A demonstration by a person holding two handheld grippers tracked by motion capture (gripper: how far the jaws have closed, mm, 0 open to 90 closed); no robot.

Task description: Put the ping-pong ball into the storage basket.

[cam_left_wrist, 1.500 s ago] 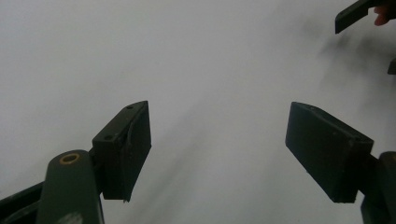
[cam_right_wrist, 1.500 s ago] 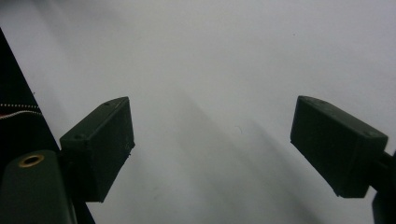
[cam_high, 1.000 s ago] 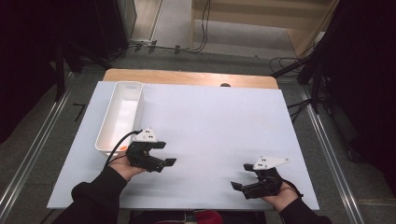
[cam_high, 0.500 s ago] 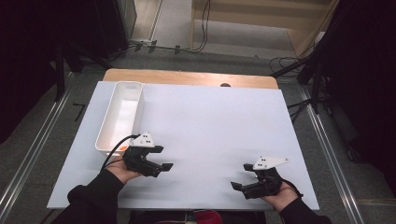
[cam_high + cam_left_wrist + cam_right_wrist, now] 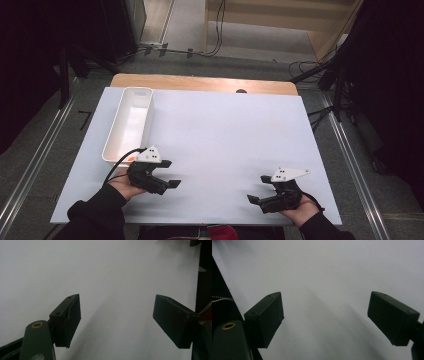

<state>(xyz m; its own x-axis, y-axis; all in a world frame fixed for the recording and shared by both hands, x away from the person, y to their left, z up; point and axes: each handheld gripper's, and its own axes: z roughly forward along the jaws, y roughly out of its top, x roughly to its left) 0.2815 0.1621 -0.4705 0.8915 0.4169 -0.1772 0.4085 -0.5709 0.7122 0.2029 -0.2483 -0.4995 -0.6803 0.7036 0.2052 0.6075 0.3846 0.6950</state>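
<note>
My left gripper point(image 5: 171, 174) hovers low over the white tabletop point(image 5: 225, 135) at the near left, jaws pointing right. It is open, and in the left gripper view point(image 5: 120, 320) there is just bare white surface between the two black pads. My right gripper point(image 5: 257, 189) sits at the near right corner, jaws pointing left toward the other one. It is open too, with nothing between its pads in the right gripper view point(image 5: 328, 317). A long white tray point(image 5: 129, 122) lies along the left side, just beyond the left gripper, and looks empty.
A strip of wooden table point(image 5: 200, 83) shows past the white sheet's far edge. Metal rails point(image 5: 30, 165) run along the floor on both sides, and cables point(image 5: 310, 67) lie behind the table. The near table edge is close under both hands.
My left gripper has drifted slightly toward the near edge and a little left. The right gripper has stayed where it was. Both sets of jaws keep the same spread.
</note>
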